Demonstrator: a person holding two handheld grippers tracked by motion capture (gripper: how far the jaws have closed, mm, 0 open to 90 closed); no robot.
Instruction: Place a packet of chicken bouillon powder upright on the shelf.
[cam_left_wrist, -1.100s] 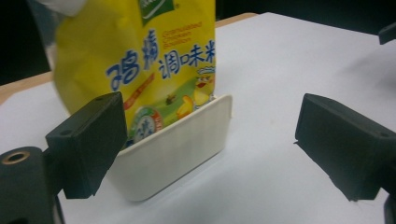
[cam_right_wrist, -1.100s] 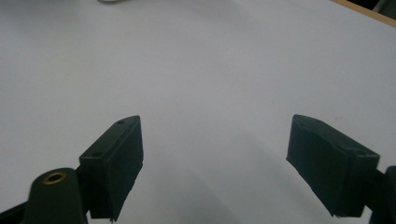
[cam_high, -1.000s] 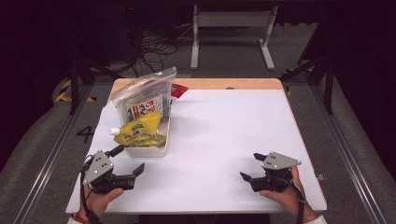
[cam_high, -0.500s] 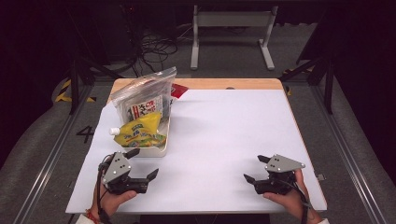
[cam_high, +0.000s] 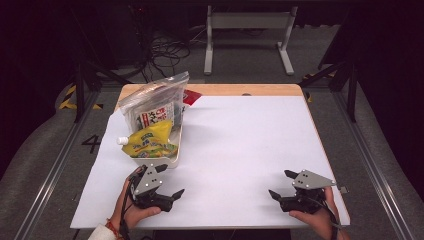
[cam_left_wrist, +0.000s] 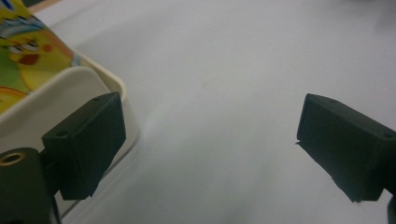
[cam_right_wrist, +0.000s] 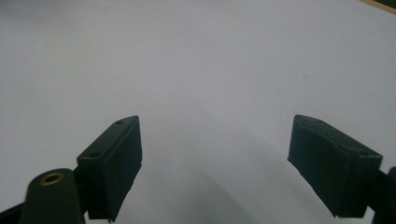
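— What do we record for the left gripper (cam_high: 168, 181)?

— We find its jaws spread wide with nothing between them. In the left gripper view, one jaw stands just beside the rounded corner of the cream tray (cam_left_wrist: 60, 91); whether it touches the rim, we cannot tell. The other jaw hangs over the bare white table cover (cam_left_wrist: 224, 70). From the high view, the gripper sits at the tray's near edge, low over the table, held in the person's left hand (cam_high: 131, 207).

— And what lies in the tray?

— We note a yellow spouted pouch (cam_high: 149, 141) lying across the near part of the tray (cam_high: 167, 161), its white cap pointing past the tray's left side. Behind it, a clear zip bag (cam_high: 157, 105) with printed packets inside leans upright. A red packet (cam_high: 191, 96) shows just behind the bag, near the table's far wooden edge.

— The right gripper (cam_high: 281, 186)?

— Also spread, empty. The right gripper view shows both jaws above plain white cover (cam_right_wrist: 196, 60). In the high view we place it near the front right corner of the table, well apart from the tray, held in the right hand (cam_high: 315, 217).

— Surroundings?

— A dark floor with cables (cam_high: 165, 47) and a grey stand (cam_high: 247, 30) beyond the table.
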